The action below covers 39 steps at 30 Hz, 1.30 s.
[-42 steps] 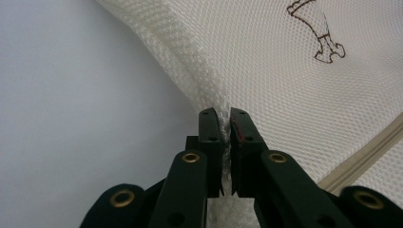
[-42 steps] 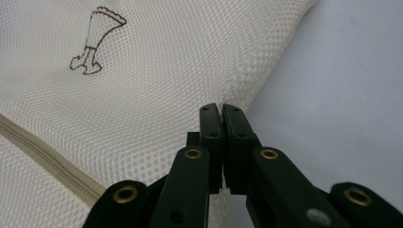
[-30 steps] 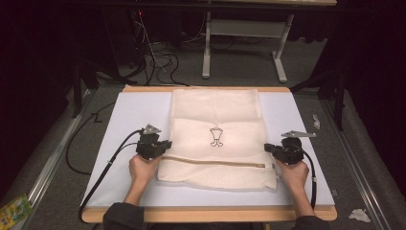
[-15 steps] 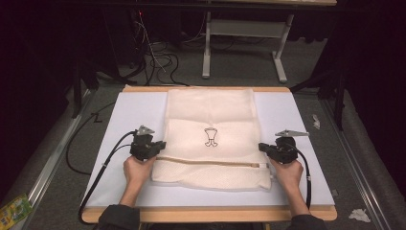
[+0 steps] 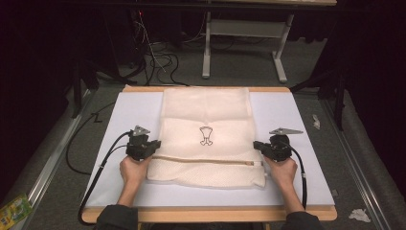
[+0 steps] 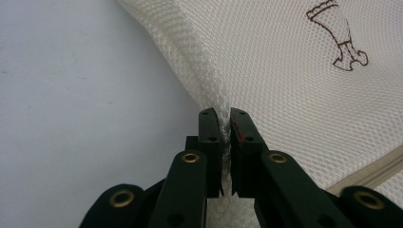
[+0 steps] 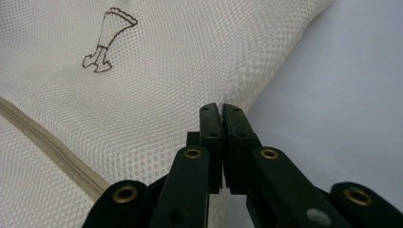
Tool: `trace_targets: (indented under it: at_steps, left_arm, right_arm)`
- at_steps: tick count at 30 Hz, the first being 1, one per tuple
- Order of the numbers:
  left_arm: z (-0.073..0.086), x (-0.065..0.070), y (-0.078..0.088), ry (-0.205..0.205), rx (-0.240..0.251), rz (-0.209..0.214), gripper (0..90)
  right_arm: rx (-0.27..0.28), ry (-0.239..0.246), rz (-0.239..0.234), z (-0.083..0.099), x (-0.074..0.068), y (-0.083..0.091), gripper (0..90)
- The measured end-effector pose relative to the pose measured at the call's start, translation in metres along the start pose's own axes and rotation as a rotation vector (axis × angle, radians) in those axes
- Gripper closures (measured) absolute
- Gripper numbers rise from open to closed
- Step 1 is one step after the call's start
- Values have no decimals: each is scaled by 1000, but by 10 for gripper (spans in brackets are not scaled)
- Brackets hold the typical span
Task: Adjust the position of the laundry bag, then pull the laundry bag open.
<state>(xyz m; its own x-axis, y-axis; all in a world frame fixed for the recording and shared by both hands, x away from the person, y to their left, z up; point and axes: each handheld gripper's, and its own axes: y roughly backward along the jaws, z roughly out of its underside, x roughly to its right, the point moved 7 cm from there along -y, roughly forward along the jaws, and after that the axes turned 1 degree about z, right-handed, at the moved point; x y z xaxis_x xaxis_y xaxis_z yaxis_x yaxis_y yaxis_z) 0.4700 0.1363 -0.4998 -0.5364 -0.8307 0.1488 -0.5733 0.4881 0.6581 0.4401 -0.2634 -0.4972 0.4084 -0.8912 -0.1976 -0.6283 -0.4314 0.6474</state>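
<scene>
holding the cream mesh bag (image 5: 207, 124) flat on the white bench (image 5: 119, 115), your left gripper (image 5: 154, 149) pinches its left edge and your right gripper (image 5: 256, 145) seems clamped on its right edge.

In the high view the light falls from above onto the tabletop (image 5: 297, 115), whose white sheet is the brightest area, while the floor and the room past the far edge sink into near black. The picture there is soft and a little grainy, with weak contrast on the mesh bag (image 5: 206, 120). Shadows on the tabletop are faint and short. In the left gripper view the weave of the bag (image 6: 285, 71) is sharp in the middle distance, and the black jaws at the bottom are dark and slightly blurred. The right gripper view is dimmer, its bare tabletop (image 7: 351, 95) a dull grey-blue, without glare.
</scene>
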Motion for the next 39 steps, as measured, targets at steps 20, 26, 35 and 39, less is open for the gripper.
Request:
trace_targets:
  at_steps: [20, 26, 35, 39]
  left_arm:
    - [3, 4, 2, -46, 35, -71, 539]
    - [-4, 14, 16, -60, 109, -66, 472]
    - [-1, 27, 23, -88, 120, -43, 456]
    - [1, 36, 23, -106, 122, -23, 447]
  right_arm:
    - [24, 13, 85, 5, 4, 1, 582]
    - [96, 18, 114, 7, 6, 24, 538]
    - [111, 21, 90, 18, 5, 31, 547]
    - [119, 24, 76, 23, 1, 36, 549]
